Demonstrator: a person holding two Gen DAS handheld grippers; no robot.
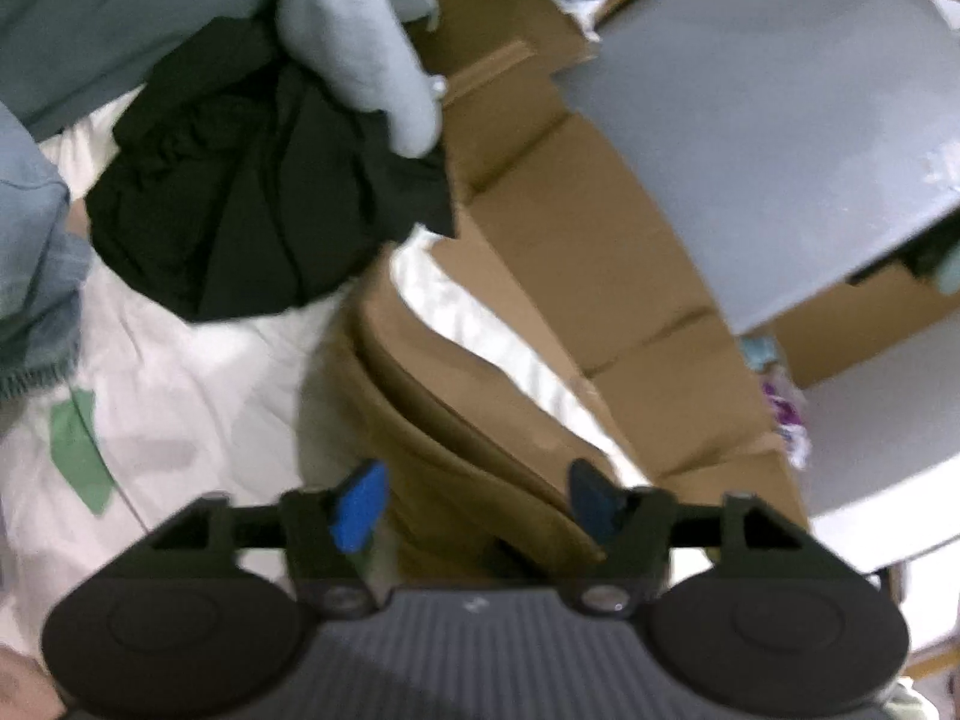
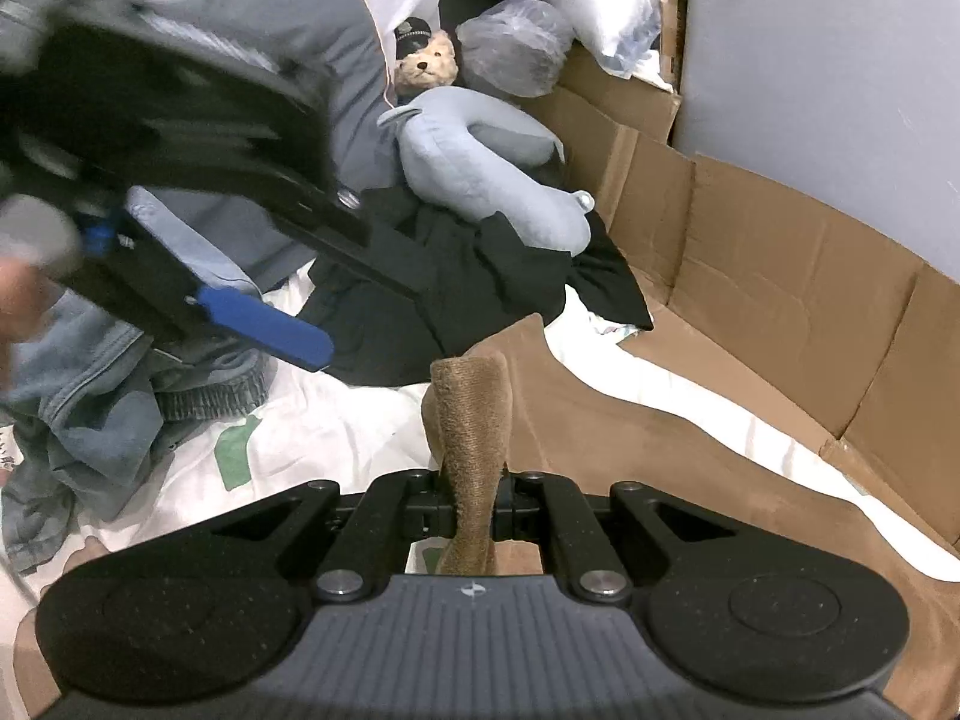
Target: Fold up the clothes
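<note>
Lay spread on the bed sheet (image 2: 336, 420), the brown garment (image 2: 660, 456), cardboard (image 2: 780, 300) behind and to its right. Sat heaped behind it on the sheet, the black garment (image 2: 480, 282), neck pillow (image 2: 480, 162) on top, teddy bear (image 2: 427, 63) behind that. Piled left on the sheet, the denim clothes (image 2: 102, 384).

The left gripper (image 1: 474, 501) points down at a slant, and its two blue fingers (image 1: 359, 504) stand wide apart with nothing pinched between them. The right gripper (image 2: 471, 507) also tilts down, and its jaws are squeezed tight together on a bunched fold of brown cloth (image 2: 471, 414). In the right wrist view, the left gripper reaches across from the left side, blurred.
</note>
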